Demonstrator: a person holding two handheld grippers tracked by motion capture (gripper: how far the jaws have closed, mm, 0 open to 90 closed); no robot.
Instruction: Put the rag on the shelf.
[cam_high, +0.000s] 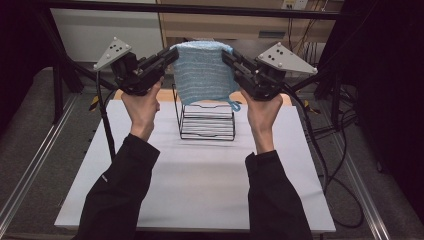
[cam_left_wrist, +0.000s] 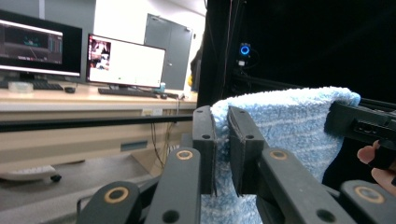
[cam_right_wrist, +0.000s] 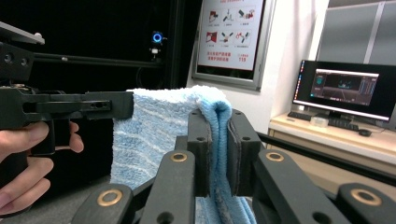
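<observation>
- Towel (cam_high: 204, 72), pale blue and striped, hangs spread in the air above the wire rack (cam_high: 206, 120), its lower edge draped down in front of the rack's upper wires; whether it touches them you cannot tell from here.
- Your left tool (cam_high: 172, 54) pinches the top left corner, and your right tool (cam_high: 226, 55) pinches the top right corner, so the top edge is pulled fairly straight between them.
- Holding both corners high and apart probably keeps the cloth flat, ready to lower over the rack.
- The rack stands on the white table (cam_high: 195, 175), near its far edge, directly under the towel.
- The left gripper view confirms the grip: the towel's edge (cam_left_wrist: 222, 140) is clamped between the closed jaws, with the other tool (cam_left_wrist: 362, 123) biting the far corner.
- The right gripper view shows a folded edge (cam_right_wrist: 219, 140) squeezed between its jaws, a detail the high view is too distant to reveal.
</observation>
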